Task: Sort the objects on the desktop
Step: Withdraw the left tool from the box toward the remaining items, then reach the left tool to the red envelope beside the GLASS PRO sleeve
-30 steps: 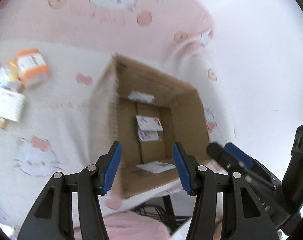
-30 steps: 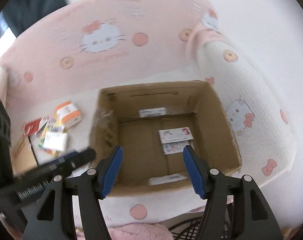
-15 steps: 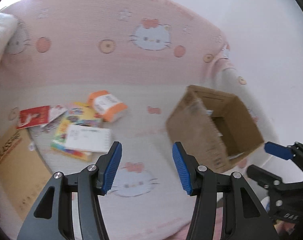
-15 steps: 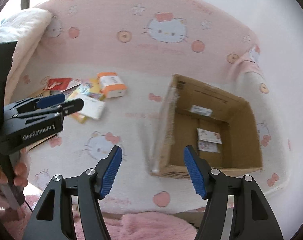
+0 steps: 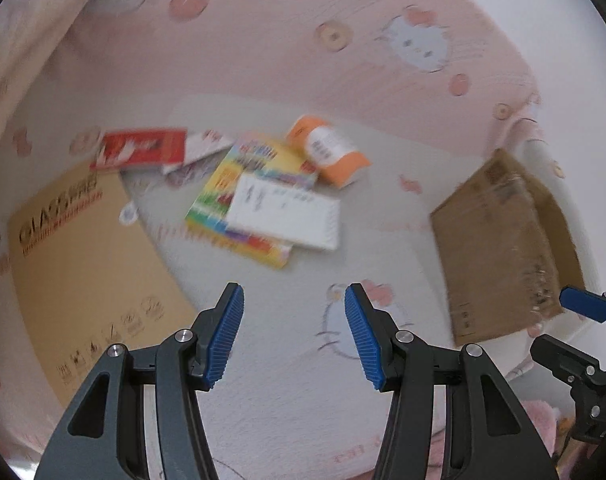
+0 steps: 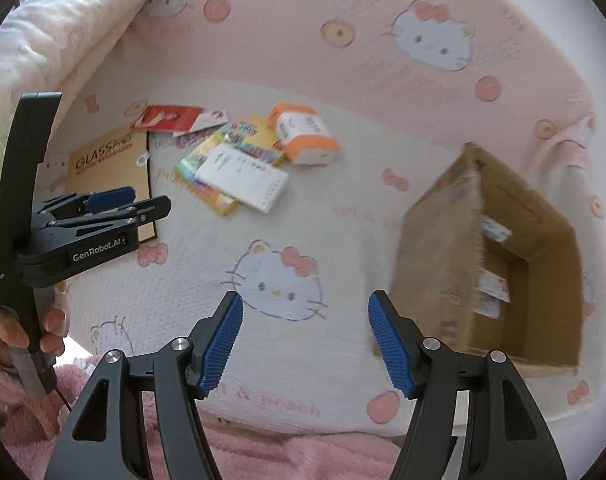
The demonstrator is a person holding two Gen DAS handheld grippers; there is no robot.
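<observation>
Desktop objects wait unsorted on a cat-print blanket (image 6: 303, 208) w/ pink border, both grippers hovering over its near edge. Nearest the lens: left gripper (image 5: 294, 340) and right gripper (image 6: 306, 342), each w/ blue pads spread apart & nothing between them. In the right wrist view the left tool's black body reads "GenRobot.AI", and a hand (image 6: 7, 334) holds its handle at the blanket's near-left corner. Mid-distance, at the blanket's right edge, an open cardboard box (image 6: 491, 264) stands w/ paper labels stuck inside; their print is too blurred to read. Farther back, toward the far-left corner, lies the clutter: a flat tan packet (image 6: 111, 170) marked "GLASS PRO", a white notepad (image 6: 243, 178) resting atop a rainbow-coloured book (image 6: 227, 152), an orange-and-white pack (image 6: 305, 136) just beside the book's far-right corner, and a red card (image 6: 169, 117) at the back. Pile sits ahead & left of both sets of fingers, box to their right; left gripper looks the nearer to the pile, esp. the tan packet. Notepad's long axis runs diagonally, near-right to far-left, so a grasp across its short side seems likeliest. Sorting appears barely begun.
</observation>
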